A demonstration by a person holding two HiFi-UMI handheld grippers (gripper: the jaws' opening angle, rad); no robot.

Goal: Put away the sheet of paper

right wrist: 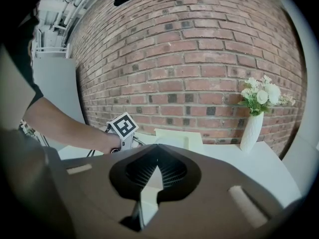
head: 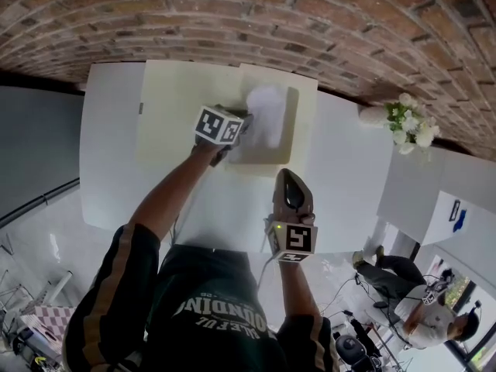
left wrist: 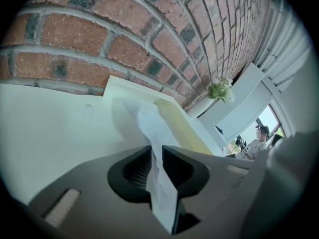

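Observation:
The white sheet of paper lies crumpled in the cream tray at the back of the white table. My left gripper reaches to the sheet's left edge. In the left gripper view the paper runs up between the jaws of that gripper, which stand slightly apart and do not press on it. Beyond it shows the cream tray. My right gripper hovers nearer to me over the table, apart from the tray, jaws together and empty. The right gripper view shows its own tips and the tray ahead.
A flat cream panel lies left of the tray. A white vase of white flowers stands at the table's right end, against the brick wall. A person sits on the floor beyond the table's right side.

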